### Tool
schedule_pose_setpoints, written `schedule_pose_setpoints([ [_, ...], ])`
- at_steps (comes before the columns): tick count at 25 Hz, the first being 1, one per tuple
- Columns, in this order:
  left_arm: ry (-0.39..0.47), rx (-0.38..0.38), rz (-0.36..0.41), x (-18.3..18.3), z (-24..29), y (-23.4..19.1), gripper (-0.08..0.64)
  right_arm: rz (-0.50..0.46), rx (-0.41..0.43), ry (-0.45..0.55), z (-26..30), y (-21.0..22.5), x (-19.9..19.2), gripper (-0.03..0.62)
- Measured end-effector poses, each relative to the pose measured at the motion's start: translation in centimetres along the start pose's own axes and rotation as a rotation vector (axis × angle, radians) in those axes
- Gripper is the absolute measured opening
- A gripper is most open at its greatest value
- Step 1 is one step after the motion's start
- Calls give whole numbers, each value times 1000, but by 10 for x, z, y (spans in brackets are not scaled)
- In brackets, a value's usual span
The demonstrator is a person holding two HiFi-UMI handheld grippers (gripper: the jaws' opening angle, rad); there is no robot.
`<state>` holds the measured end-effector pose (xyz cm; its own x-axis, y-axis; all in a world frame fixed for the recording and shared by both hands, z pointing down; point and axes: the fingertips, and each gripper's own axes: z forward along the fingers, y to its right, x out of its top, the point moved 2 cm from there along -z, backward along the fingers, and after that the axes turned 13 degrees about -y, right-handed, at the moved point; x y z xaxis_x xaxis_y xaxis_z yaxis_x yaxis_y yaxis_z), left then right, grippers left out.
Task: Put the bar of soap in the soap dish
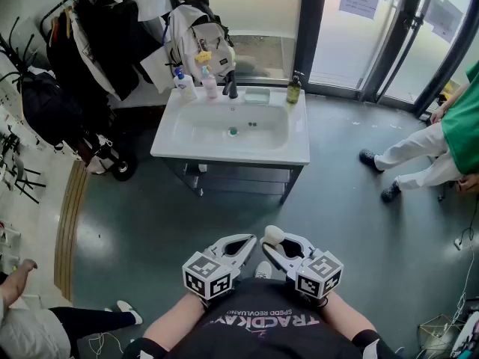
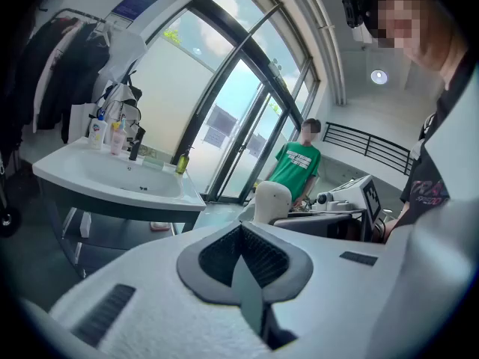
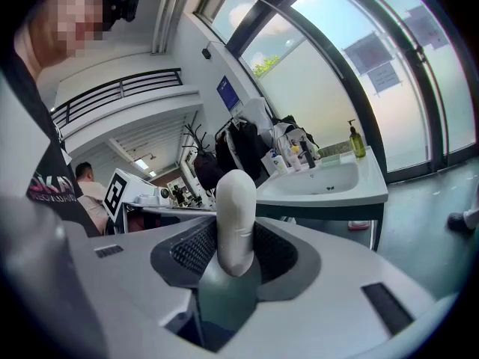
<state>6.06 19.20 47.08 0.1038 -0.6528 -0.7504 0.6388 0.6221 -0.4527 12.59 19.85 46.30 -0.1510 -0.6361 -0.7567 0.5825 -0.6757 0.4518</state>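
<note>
A white oval bar of soap (image 1: pixel 273 235) stands upright between the pads of my right gripper (image 1: pixel 277 245), which is shut on it. It fills the middle of the right gripper view as the bar of soap (image 3: pixel 236 219), and shows beyond my left jaws as the bar of soap (image 2: pixel 272 200). My left gripper (image 1: pixel 249 240) is beside it, shut and empty. Both grippers are held close to my chest, well back from the sink. The pale green soap dish (image 1: pixel 257 94) lies on the far rim of the white sink (image 1: pixel 224 154), right of the black faucet (image 1: pixel 230 85).
Two bottles (image 1: pixel 196 84) stand left of the faucet and a green bottle (image 1: pixel 293 88) to the right of the dish. A rack of dark coats and bags (image 1: pixel 97 36) fills the left. A person in white trousers (image 1: pixel 419 155) sits at the right; glass doors are behind.
</note>
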Motion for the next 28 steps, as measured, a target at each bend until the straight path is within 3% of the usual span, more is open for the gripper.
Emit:
schedule_pose_setpoints([
  [28, -4, 9, -15, 2, -11, -16, 9, 36, -4, 4, 14, -1, 7, 150],
])
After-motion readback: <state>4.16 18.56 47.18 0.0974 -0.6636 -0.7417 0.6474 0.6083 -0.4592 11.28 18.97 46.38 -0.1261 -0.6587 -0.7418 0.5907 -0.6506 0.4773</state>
